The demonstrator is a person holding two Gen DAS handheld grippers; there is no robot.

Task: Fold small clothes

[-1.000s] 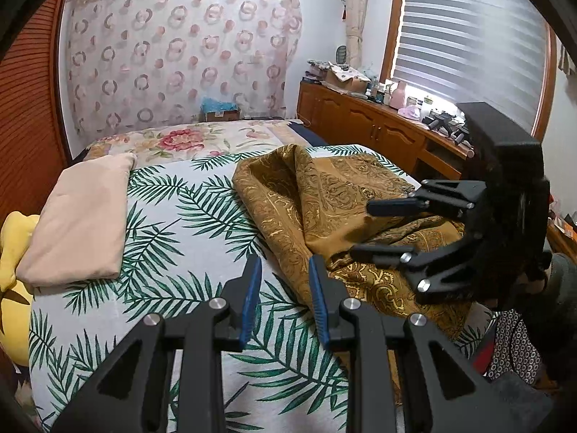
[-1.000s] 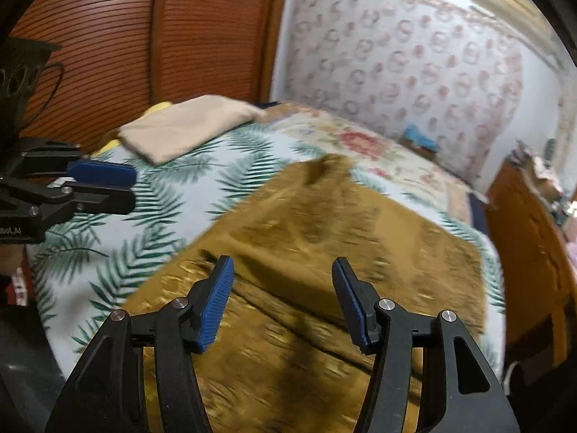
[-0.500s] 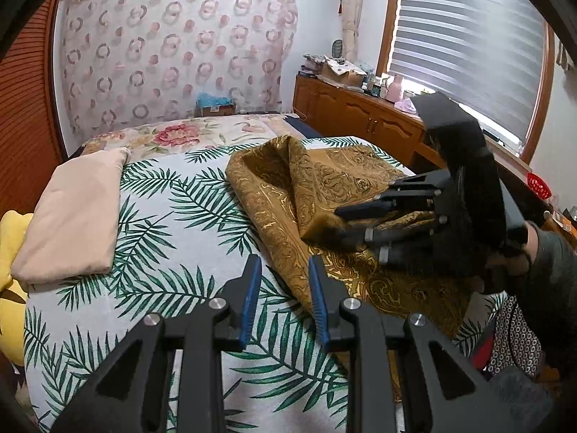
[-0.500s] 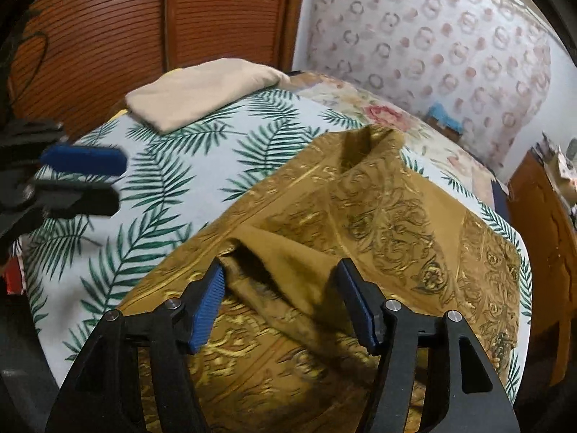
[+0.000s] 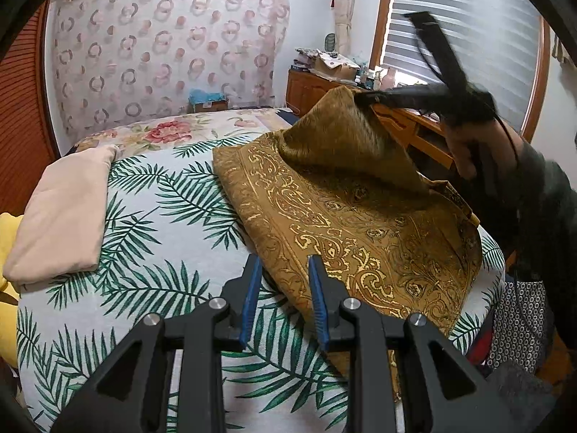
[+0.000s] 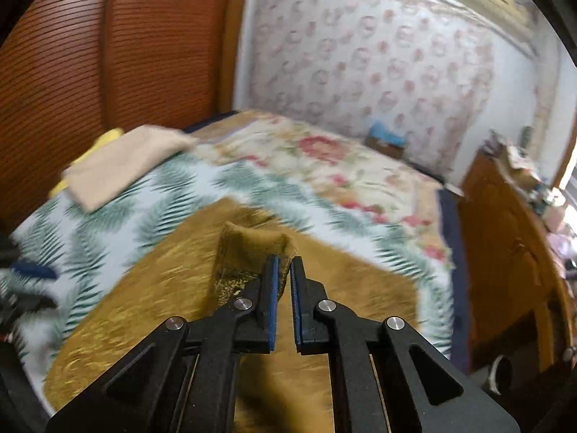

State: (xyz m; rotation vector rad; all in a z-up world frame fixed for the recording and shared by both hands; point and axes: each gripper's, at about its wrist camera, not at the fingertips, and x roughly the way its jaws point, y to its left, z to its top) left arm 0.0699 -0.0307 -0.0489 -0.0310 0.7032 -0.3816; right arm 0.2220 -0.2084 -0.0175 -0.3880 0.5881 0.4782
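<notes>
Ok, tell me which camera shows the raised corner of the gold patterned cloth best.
The left wrist view: sharp, it shows the corner of the gold patterned cloth lifted off the palm-leaf bedsheet by the right gripper. The right wrist view is blurred and shows only a small fold of it pinched in the shut gripper.

Bed (image 5: 173,238) covered by a white sheet printed with green palm fronds; farther back a floral spread (image 5: 169,131) with red blooms. Yellow cushion (image 5: 7,238) at the bed's left edge. Wall behind hung with a pale curtain (image 5: 162,54) patterned in pink rings and dots. Small cardboard box with blue contents (image 5: 209,99) at the curtain's foot. Ribbed red-brown wooden panels (image 6: 108,47) along the left side of the room. Low wooden cabinet (image 6: 505,245) against the right wall, its top cluttered with boxes and bottles, too small to identify. Window with slatted grey blind (image 5: 487,29) above it, wooden frame.
</notes>
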